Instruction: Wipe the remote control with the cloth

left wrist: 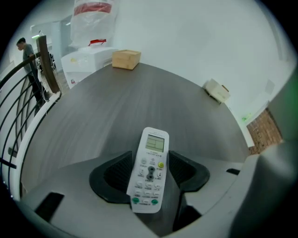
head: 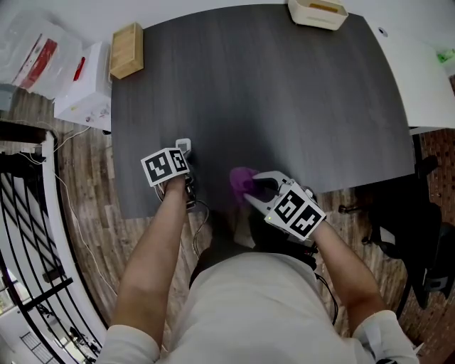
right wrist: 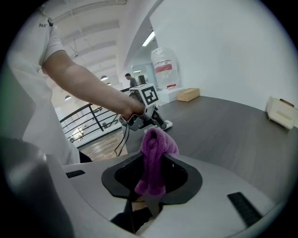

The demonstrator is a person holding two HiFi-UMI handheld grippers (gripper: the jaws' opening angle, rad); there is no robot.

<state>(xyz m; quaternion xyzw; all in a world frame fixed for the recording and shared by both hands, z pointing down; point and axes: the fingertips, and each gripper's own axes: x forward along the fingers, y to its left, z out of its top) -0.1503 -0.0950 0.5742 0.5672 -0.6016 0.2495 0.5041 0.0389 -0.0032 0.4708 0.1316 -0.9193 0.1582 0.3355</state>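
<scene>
You hold two items: one remote, clamped in your left tongs; one purple cloth, pinched in your right tongs. On the worktop: one wooden block, one cream tray.

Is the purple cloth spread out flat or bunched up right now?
Bunched up: the purple cloth hangs as a narrow folded wad pinched in the right tool, not laid flat.

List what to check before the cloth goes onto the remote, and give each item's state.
1. Remote held by the left gripper: ok, jaws closed on its sides.
2. Cloth held by the right gripper: ok, a bunch sticks out past the jaws.
3. Remote's buttons uncovered: ok.
4. Cloth touching the remote: not ok, they are apart.
5. Remote resting on the table: cannot tell.
</scene>
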